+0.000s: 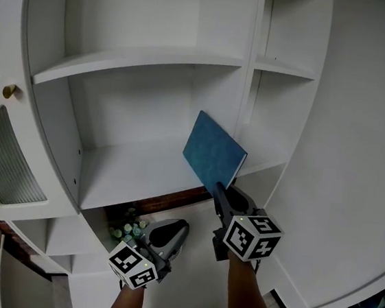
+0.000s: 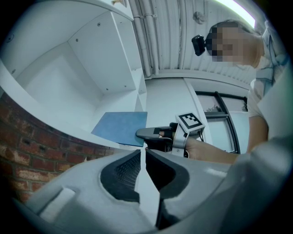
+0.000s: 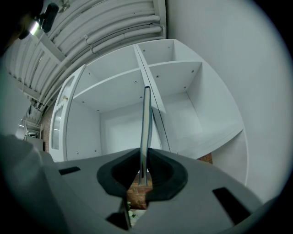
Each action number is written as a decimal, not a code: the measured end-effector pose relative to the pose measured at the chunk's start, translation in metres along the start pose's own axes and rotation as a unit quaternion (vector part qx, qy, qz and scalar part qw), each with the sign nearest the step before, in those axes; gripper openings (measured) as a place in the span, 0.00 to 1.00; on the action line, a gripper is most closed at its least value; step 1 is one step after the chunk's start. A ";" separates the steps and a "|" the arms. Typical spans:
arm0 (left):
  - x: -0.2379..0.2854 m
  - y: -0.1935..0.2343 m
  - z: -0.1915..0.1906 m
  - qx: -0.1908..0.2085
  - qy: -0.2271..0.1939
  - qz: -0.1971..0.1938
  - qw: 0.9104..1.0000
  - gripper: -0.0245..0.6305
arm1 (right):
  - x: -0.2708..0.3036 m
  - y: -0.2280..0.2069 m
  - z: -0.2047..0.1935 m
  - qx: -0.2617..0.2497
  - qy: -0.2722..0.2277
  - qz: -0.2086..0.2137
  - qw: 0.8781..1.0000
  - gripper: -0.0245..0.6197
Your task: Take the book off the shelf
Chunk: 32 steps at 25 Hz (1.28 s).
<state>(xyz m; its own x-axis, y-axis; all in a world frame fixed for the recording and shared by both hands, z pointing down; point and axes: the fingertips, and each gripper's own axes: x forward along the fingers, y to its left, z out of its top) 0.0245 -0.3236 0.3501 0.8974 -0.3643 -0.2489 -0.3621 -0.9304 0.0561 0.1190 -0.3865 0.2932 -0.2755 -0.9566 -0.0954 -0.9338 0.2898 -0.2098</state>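
Your right fingers point(image 3: 167, 177) clench the book point(image 1: 213, 152) by its lower edge; it's tilted, in the air at the shelf point(image 1: 128, 170) front. Your left fingers point(image 2: 121, 176) are pressed together, empty, lower down.

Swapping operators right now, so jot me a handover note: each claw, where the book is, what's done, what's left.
Right claw: shut on the blue book, gripping its lower edge.
Left claw: shut, empty, held low and away from the book.
Book: tilted, at the front right of the shelf; it looks lifted off the board.
Done: book gripped and raised.
Left: draw it fully clear of the shelf, probably straight back toward you.
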 end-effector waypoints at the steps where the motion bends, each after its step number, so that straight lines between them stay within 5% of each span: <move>1: 0.000 0.000 0.000 0.000 0.000 0.000 1.000 0.07 | 0.000 0.000 0.000 0.000 0.000 0.001 1.000 0.12; 15: 0.002 0.000 -0.003 -0.002 0.001 -0.003 1.000 0.07 | 0.009 0.003 0.010 -0.020 -0.009 0.029 0.999 0.20; 32: -0.001 0.017 -0.006 -0.005 0.001 0.000 1.000 0.07 | 0.055 -0.002 0.021 -0.030 0.037 0.034 0.998 0.20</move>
<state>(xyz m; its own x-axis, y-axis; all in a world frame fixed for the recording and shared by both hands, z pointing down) 0.0186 -0.3394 0.3571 0.8979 -0.3637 -0.2479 -0.3588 -0.9311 0.0666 0.1107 -0.4396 0.2680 -0.3520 -0.9354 -0.0342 -0.9242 0.3531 -0.1457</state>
